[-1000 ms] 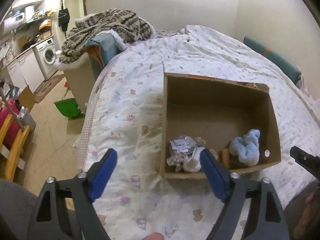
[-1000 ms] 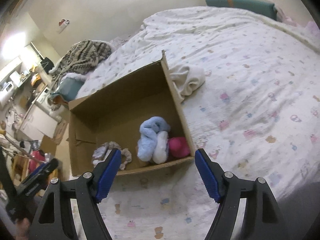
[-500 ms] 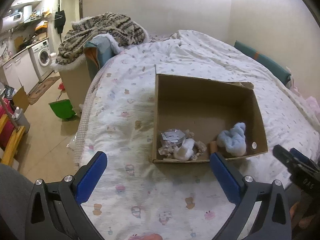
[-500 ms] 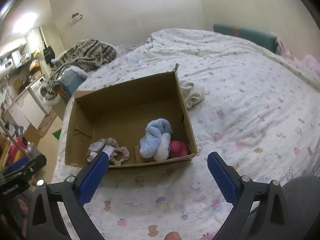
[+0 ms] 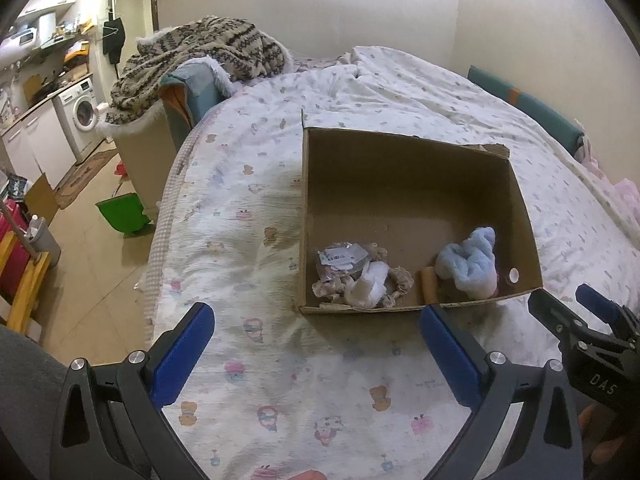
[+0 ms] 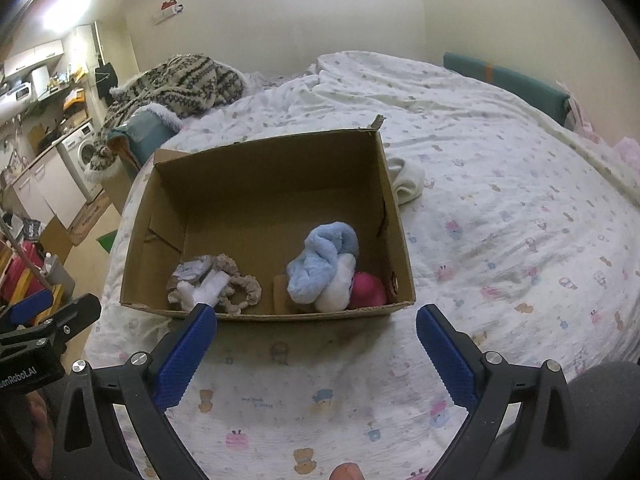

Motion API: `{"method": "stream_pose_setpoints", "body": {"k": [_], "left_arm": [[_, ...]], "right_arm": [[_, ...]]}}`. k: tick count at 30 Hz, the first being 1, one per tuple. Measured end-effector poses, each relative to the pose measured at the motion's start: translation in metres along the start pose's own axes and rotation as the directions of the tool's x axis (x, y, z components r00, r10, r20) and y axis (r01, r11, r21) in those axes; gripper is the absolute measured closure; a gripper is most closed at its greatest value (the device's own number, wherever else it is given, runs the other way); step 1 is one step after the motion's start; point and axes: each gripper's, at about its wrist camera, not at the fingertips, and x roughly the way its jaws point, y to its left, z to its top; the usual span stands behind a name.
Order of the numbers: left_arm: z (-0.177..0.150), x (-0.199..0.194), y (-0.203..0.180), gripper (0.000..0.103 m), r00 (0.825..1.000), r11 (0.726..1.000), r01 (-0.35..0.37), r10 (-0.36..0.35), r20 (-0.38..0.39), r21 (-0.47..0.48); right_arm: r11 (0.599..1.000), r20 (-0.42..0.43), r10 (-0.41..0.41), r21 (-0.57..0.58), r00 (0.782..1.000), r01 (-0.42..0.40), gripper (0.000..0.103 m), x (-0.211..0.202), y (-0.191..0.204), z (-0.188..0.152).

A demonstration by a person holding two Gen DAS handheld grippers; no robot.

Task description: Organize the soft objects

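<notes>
An open cardboard box (image 5: 400,160) (image 6: 260,168) sits on the bed. In it lie a light blue fluffy cloth (image 5: 472,266) (image 6: 320,264), a beige scrunchie bundle with a white sock (image 5: 360,280) (image 6: 212,284) and a pink ball (image 6: 368,290). A cream cloth (image 6: 408,180) lies on the bed just outside the box's right wall. My left gripper (image 5: 316,340) is open and empty, held in front of the box's near wall. My right gripper (image 6: 316,340) is open and empty, also in front of the box; it shows at the right edge of the left wrist view (image 5: 580,320).
The bed has a white patterned quilt (image 5: 248,360) (image 6: 520,240). A striped knit blanket (image 5: 200,52) lies over a chair at the bed's far left. On the floor at left stand a green bin (image 5: 120,212), a washing machine (image 5: 82,114) and red and yellow items (image 5: 16,272).
Both grippers have drawn back from the box toward the near edge of the bed and risen. Both stay open and empty. The box contents have not moved.
</notes>
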Motion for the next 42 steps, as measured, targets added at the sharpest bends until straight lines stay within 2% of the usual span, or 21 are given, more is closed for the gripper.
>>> {"method": "stream_pose_setpoints", "body": {"k": [42], "left_arm": [[-0.0033, 0.0073, -0.0023, 0.001, 1.0, 1.0, 0.0, 0.0, -0.027, -0.002]], "right_arm": [[1.0, 0.016, 0.006, 0.013, 1.0, -0.006, 0.0, -0.006, -0.0041, 0.0021]]}}
